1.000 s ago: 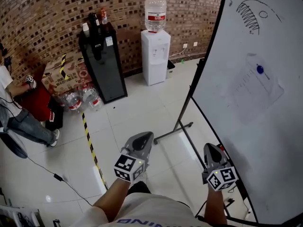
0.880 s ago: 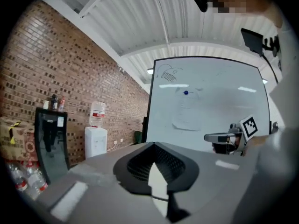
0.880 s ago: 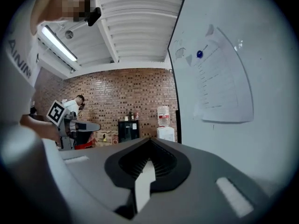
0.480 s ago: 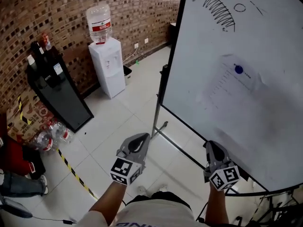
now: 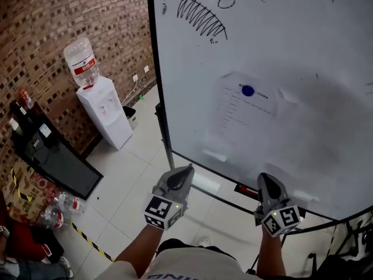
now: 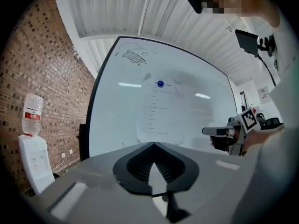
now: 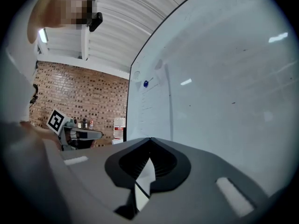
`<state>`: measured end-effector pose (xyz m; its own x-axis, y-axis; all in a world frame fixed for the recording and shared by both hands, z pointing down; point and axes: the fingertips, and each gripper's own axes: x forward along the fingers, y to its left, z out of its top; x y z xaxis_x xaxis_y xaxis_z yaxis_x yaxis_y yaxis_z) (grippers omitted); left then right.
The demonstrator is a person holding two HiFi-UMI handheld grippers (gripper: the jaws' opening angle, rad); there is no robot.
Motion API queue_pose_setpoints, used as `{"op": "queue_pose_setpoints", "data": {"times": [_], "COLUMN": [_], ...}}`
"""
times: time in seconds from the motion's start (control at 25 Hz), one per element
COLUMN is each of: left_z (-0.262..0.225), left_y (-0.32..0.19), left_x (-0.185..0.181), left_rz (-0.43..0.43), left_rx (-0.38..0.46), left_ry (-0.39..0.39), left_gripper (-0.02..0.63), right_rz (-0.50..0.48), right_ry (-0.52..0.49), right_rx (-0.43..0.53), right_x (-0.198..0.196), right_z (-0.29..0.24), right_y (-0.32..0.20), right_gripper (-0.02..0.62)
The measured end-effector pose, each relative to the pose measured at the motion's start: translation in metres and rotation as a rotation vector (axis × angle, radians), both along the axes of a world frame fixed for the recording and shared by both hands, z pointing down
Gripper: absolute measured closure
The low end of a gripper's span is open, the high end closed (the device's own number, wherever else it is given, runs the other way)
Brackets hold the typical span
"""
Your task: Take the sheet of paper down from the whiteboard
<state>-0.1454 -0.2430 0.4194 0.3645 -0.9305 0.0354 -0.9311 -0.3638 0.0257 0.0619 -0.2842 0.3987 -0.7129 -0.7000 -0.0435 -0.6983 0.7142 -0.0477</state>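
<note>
The whiteboard (image 5: 315, 45) stands right in front of me. A printed sheet of paper (image 5: 240, 121) hangs on it, pinned at its top by a round blue magnet (image 5: 247, 90). My left gripper (image 5: 186, 170) is shut and empty, held level below the sheet's left edge and short of the board. To its right, my right gripper (image 5: 265, 178) is shut and empty too, below the sheet's right side. The left gripper view shows the sheet (image 6: 156, 111), the magnet (image 6: 160, 83) and the right gripper (image 6: 211, 131). From the right gripper view the sheet (image 7: 152, 108) appears at a slant.
A water dispenser (image 5: 106, 114) with a bottle (image 5: 81, 63) stands by the brick wall at left. Beside it is a black cabinet (image 5: 49, 156), with bottles (image 5: 58, 209) on the floor. A sketch (image 5: 201, 10) is drawn at the board's top. The board's tray (image 5: 247, 190) runs just ahead of the grippers.
The view has swung from the brick wall and floor round to face the whiteboard. Both grippers have come along toward the board and risen a little, both still shut.
</note>
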Motion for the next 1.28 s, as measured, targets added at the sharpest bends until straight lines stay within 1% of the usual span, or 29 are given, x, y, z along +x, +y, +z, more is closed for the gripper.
{"op": "queue_pose_setpoints", "data": {"times": [0.16,0.28,0.36,0.48,0.6,0.72,0.8,0.88,1.0,1.12,1.28], "left_z": [-0.002,-0.009,-0.014,-0.027,-0.039,-0.049,-0.065,-0.082,-0.116,-0.148,-0.184], "left_y": [-0.026,-0.041,-0.049,-0.057,-0.064,-0.068,-0.069,-0.071,-0.075,-0.082,-0.094], "left_x": [0.013,0.021,0.024,0.024,0.026,0.029,0.036,0.044,0.057,0.061,0.062], "left_rz": [0.061,0.135,0.183,0.243,0.277,0.283,0.285,0.296,0.313,0.314,0.281], "left_rx": [0.007,0.021,0.034,0.059,0.077,0.102,0.143,0.195,0.271,0.329,0.388], "left_ry": [0.005,0.011,-0.002,-0.021,-0.016,-0.032,-0.076,-0.142,-0.185,-0.224,-0.268], "left_gripper": [0.603,0.603,0.603,0.603,0.603,0.603,0.603,0.603,0.603,0.603,0.603], "right_rz": [0.04,0.12,0.177,0.229,0.253,0.254,0.258,0.26,0.254,0.235,0.207], "right_ry": [0.011,0.012,-0.003,-0.014,-0.016,-0.009,-0.011,-0.014,-0.012,-0.009,-0.001], "right_rx": [0.004,0.01,0.005,0.002,0.01,0.017,0.016,0.012,0.026,0.069,0.147], "right_x": [0.007,0.019,0.024,0.023,0.018,0.013,0.013,0.014,0.014,0.009,0.002], "right_z": [-0.003,-0.008,-0.01,-0.011,-0.015,-0.018,-0.019,-0.02,-0.026,-0.046,-0.085], "right_y": [-0.008,-0.009,-0.011,-0.008,-0.004,-0.001,-0.001,0.0,-0.002,-0.005,-0.014], "right_gripper": [0.588,0.588,0.588,0.589,0.588,0.588,0.588,0.588,0.588,0.588,0.588]}}
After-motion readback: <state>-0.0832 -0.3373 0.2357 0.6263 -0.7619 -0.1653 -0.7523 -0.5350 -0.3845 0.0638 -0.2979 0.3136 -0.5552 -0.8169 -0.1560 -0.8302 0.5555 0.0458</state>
